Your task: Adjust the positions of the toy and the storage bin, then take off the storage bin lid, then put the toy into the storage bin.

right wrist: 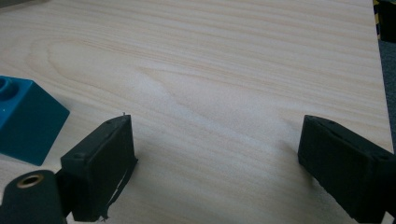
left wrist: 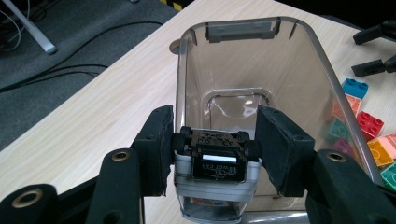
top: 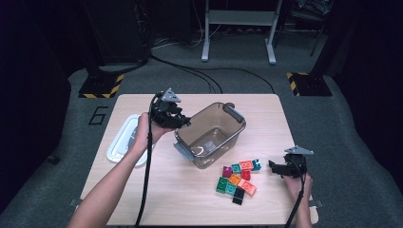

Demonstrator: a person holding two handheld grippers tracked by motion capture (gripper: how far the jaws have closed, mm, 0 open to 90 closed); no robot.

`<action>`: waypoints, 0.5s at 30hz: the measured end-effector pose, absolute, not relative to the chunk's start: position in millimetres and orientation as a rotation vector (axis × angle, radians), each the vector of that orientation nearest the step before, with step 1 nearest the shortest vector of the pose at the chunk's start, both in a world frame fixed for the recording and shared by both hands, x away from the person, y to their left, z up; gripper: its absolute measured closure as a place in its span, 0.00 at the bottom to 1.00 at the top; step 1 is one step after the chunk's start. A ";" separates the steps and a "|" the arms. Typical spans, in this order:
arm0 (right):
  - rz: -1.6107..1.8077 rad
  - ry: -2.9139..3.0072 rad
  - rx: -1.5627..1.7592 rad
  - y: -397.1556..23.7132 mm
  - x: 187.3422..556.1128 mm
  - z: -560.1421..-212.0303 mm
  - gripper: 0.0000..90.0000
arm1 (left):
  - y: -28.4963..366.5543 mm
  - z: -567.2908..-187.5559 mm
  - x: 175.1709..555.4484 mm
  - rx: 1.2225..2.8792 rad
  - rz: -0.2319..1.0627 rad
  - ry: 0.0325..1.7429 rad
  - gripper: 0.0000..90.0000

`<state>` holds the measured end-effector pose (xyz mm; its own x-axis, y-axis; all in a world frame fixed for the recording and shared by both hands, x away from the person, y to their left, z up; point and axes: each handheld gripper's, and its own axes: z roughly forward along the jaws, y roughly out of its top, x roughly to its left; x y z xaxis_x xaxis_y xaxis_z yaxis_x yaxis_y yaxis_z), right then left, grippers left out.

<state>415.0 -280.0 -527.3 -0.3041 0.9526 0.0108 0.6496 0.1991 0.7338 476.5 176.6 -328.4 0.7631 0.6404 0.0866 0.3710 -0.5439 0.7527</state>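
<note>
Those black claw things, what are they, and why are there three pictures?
They are hand-held grabbers: a person holds one in each hand. One picture looks down from above the wooden table. The other two come from small cameras riding on each grabber, looking along its black jaws.

On the table stand a clear plastic tub, a pile of colourful toy bricks and a white lid.

The left gripper is closed on the latch at the tub's end. The right gripper holds nothing; its jaws stand wide apart over bare wood, beside a blue brick.
</note>
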 end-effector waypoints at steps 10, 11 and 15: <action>0.895 2.028 1.491 -279.9 415.0 -527.2 0.11 | 173.6 -340.6 476.5 2.229 0.421 0.747 0.54; 0.895 2.029 1.490 -280.0 415.1 -527.2 0.11 | 172.8 -342.6 477.0 2.233 0.417 0.741 0.54; 0.896 2.028 1.491 -280.0 415.0 -527.2 0.11 | 169.4 -348.3 477.8 2.253 0.402 0.733 0.53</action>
